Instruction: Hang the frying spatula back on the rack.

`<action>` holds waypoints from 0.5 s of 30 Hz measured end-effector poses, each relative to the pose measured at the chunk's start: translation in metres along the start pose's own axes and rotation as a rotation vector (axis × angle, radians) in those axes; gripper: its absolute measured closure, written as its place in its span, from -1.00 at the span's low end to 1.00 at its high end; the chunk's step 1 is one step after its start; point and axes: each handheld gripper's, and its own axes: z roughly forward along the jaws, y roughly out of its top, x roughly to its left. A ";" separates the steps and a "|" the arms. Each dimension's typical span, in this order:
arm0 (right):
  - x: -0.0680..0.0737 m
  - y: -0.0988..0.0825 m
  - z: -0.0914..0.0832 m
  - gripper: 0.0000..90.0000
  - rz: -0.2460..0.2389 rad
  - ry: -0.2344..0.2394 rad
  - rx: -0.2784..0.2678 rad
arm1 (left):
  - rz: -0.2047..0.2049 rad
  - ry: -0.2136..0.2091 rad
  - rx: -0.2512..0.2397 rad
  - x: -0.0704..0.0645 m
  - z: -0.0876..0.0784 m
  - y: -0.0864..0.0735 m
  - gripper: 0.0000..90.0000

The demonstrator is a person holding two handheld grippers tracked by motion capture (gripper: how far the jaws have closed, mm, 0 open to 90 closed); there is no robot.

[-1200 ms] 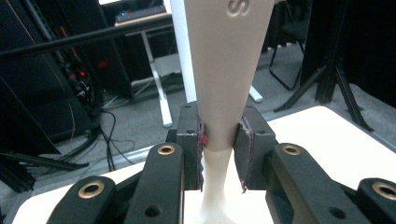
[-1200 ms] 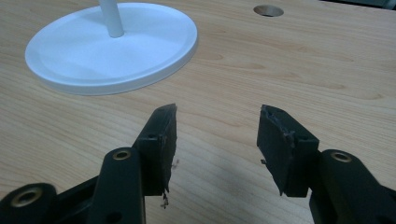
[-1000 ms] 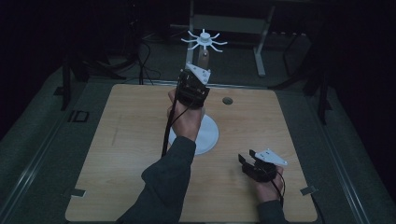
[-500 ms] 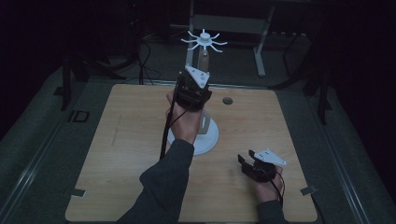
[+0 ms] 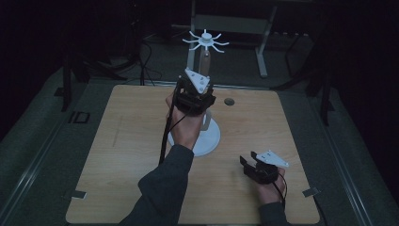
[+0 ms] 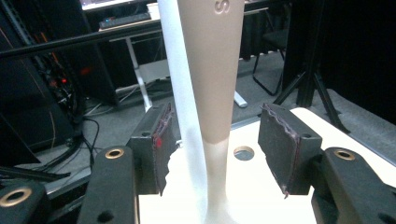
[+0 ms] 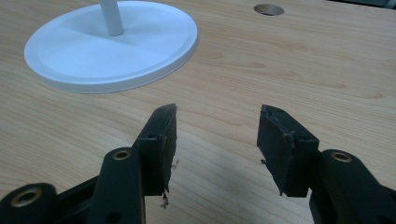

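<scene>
Item: tall white stand with a round disc base [image 5: 207, 141], a thin white pole [image 6: 180, 93] and a spoked white top piece [image 5: 205, 41], standing upright on the light wooden table [image 5: 117, 141] near its middle.

Hung item: a beige tapered plastic piece [image 6: 212, 70], wide above and narrowing downward, hanging alongside the pole; embossed lettering near its upper end, unreadable. In the high view it shows just below the spoked top [image 5: 205, 61].

Left gripper [image 6: 215, 149]: raised at the pole, just below the top piece. Its jaws have just been opening and now stand spread. The beige piece and the pole pass between the pads; a gap shows on each side, and neither pad presses on them.

Right gripper [image 7: 217, 140]: low over the table near the front right corner, well apart from the stand. Jaws spread, bare wood between them. The disc base lies ahead and to its left.

Also: a round hole in the table [image 5: 229, 101], beyond the base.
</scene>
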 end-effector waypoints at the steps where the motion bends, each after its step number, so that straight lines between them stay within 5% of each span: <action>1: 0.000 0.000 0.000 0.04 -0.001 0.001 -0.001 | 0.002 0.000 0.000 0.001 -0.001 0.000 0.01; 15: 0.001 -0.001 0.001 0.04 -0.004 0.001 0.002 | -0.024 -0.038 0.011 0.009 -0.006 -0.007 -0.02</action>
